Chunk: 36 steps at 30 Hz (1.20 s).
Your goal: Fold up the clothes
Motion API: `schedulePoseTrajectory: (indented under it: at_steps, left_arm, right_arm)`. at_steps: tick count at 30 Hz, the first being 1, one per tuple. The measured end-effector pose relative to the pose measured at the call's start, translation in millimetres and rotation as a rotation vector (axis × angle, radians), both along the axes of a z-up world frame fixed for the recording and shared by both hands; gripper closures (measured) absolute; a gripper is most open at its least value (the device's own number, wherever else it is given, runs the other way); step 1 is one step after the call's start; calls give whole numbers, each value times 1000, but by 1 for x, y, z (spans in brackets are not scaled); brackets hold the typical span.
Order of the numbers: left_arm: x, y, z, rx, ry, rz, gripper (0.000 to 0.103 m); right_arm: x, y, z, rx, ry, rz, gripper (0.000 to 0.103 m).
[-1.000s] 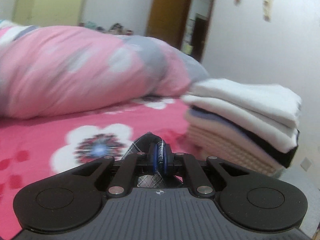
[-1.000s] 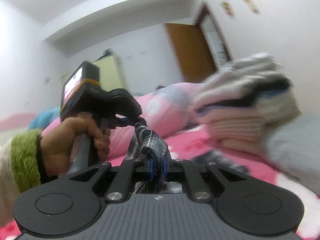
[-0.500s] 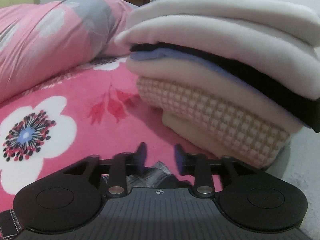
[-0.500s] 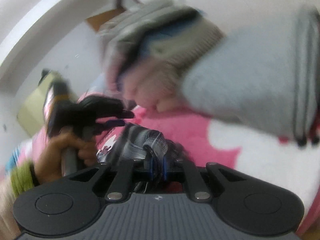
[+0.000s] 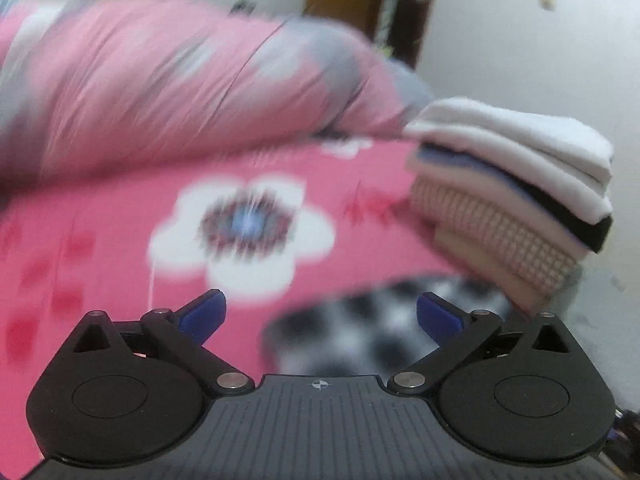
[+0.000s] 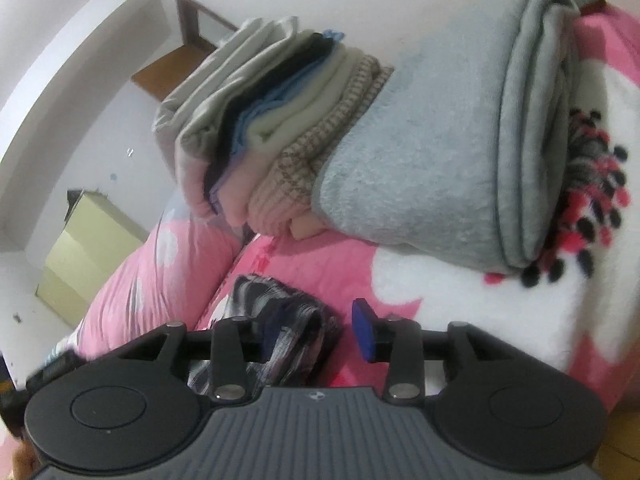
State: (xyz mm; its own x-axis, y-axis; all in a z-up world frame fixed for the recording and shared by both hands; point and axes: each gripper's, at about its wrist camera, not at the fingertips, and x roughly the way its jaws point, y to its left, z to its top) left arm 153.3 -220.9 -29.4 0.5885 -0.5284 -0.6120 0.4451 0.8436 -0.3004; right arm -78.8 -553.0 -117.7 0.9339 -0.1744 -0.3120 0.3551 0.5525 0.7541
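A black-and-white plaid garment (image 5: 376, 332) lies on the pink floral bedspread (image 5: 100, 248), blurred, just ahead of my left gripper (image 5: 318, 314), which is open with nothing between its blue pads. In the right wrist view the same plaid garment (image 6: 280, 320) lies bunched on the bed, its fold between the spread pads of my open right gripper (image 6: 318, 336). A stack of folded clothes (image 5: 516, 192) stands at the right of the bed; in the right wrist view the stack of folded clothes (image 6: 264, 120) leans on a folded grey blanket (image 6: 440, 160).
A rolled pink and grey quilt (image 5: 180, 92) lies along the back of the bed. A brown door (image 5: 348, 0) and white walls stand behind. A pale green cabinet (image 6: 84, 248) is at the far left in the right wrist view.
Both grippers have opened and let go of the plaid garment, which now lies on the bed. The left gripper has pulled back from the stack and the right has tilted.
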Motion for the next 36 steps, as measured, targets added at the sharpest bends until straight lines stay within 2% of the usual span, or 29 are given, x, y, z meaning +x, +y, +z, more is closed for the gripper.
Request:
schedulePoseTrajectory:
  at_steps: [2, 4, 8, 11, 16, 19, 21, 29, 35, 36]
  left_arm:
    - [-8, 27, -10, -28, 86, 19, 1]
    - [-16, 37, -27, -86, 183, 14, 1]
    - [-21, 36, -38, -139, 231, -9, 4]
    - [-25, 34, -46, -178, 267, -27, 5]
    - [-32, 32, -60, -244, 327, -56, 11]
    - [-36, 31, -68, -283, 363, -74, 12]
    - [-38, 30, -74, -309, 387, -86, 12]
    - [2, 39, -80, -407, 438, -34, 21]
    - [40, 24, -84, -402, 416, -20, 23]
    - [46, 21, -85, -401, 410, -19, 26]
  right_arm:
    - [-5, 4, 10, -27, 15, 19, 56]
    - [-6, 6, 17, -38, 26, 56, 55]
    - [-4, 10, 23, -10, 51, 110, 44]
    - [-4, 12, 18, 97, 57, 141, 44]
    - [2, 36, 0, 283, 74, 263, 44]
    - [16, 53, -8, 347, 106, 312, 44]
    - [26, 67, -7, 355, 133, 335, 43]
    - [43, 115, -3, 382, 267, 434, 39]
    - [65, 128, -7, 384, 299, 418, 39]
    - [68, 128, -7, 385, 298, 414, 39]
